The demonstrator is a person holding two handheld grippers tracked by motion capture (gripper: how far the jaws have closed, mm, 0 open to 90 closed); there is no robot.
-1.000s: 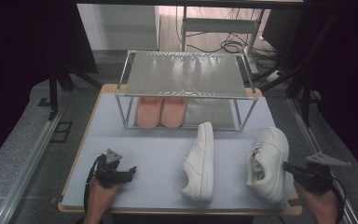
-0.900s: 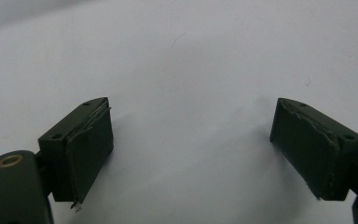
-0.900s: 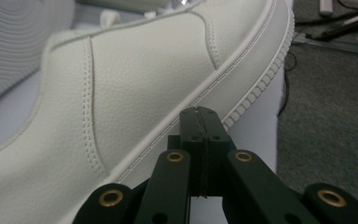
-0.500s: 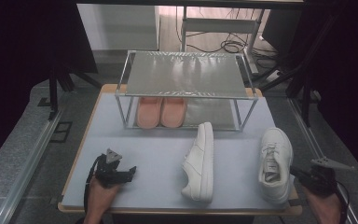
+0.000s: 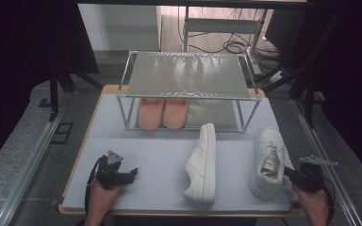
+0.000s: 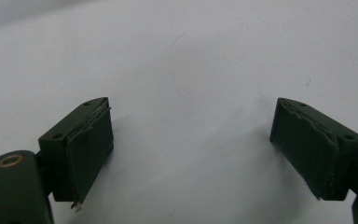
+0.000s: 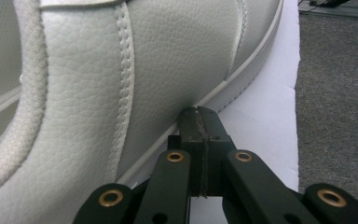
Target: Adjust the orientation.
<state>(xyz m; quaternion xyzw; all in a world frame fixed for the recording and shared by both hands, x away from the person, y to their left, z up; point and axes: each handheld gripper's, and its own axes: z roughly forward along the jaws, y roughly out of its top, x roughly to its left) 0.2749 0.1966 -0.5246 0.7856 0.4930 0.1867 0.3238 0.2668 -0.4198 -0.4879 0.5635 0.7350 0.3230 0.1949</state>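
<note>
The left gripper (image 5: pixel 133 172) rests on the table (image 5: pixel 160 165) near its front-left corner, jaws spread wide over bare surface. At centre, 1 white sneaker (image 5: pixel 202 162) lies tipped on its side. Right of it, a second white sneaker (image 5: pixel 267 162) stands upright by the table's right edge, with the right gripper (image 7: pixel 199 119) pressed against its heel-side sole, jaws closed together with nothing between them. Behind, a metal rack (image 5: pixel 188 75) shelters 2 pink slippers (image 5: pixel 162 113).

To nudge the upright shoe well, I judge the tips should stay low on the sole rim and push straight, so it does not topple. Whether the jaw tips actually touch the leather is hard to tell, and the shoe's toe is cut off in the right gripper view.
</note>
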